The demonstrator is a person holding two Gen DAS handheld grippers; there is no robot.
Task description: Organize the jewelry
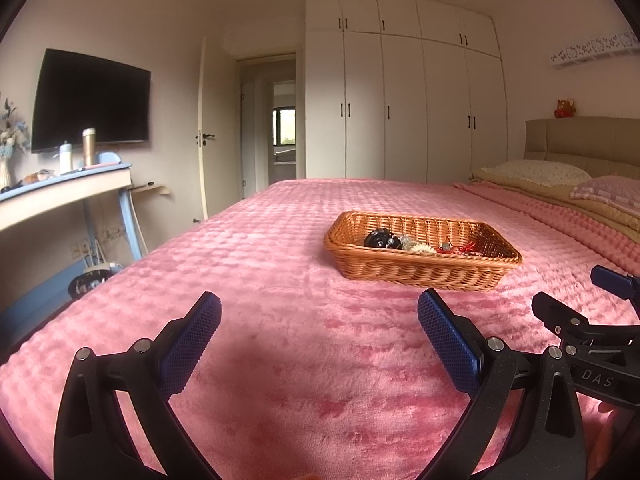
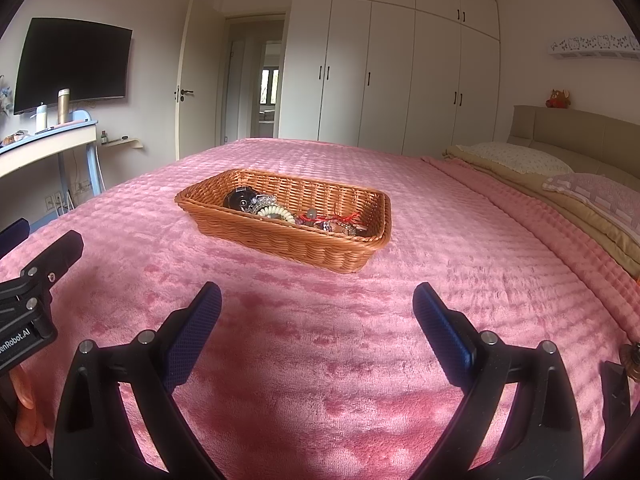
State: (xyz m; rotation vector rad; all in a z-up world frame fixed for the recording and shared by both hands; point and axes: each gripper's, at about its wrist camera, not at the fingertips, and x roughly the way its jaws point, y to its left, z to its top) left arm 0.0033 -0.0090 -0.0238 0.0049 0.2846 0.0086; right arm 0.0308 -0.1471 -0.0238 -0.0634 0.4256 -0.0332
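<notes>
A woven wicker basket (image 1: 424, 272) sits on the pink bedspread; it also shows in the right wrist view (image 2: 280, 236). Inside lie jewelry pieces: a black round piece (image 2: 239, 199), a cream beaded bracelet (image 2: 276, 213) and red-threaded pieces (image 2: 338, 220). The black piece also shows in the left wrist view (image 1: 378, 237). My left gripper (image 1: 320, 316) is open and empty, hovering over the bedspread short of the basket. My right gripper (image 2: 318, 308) is open and empty, also short of the basket. Each gripper shows at the edge of the other's view.
The pink bedspread (image 2: 320, 360) covers a wide bed. Pillows (image 2: 520, 160) and a headboard lie at the right. A desk (image 1: 60, 192) with bottles stands at the left under a wall TV (image 1: 88, 100). White wardrobes (image 1: 400, 100) stand behind the bed.
</notes>
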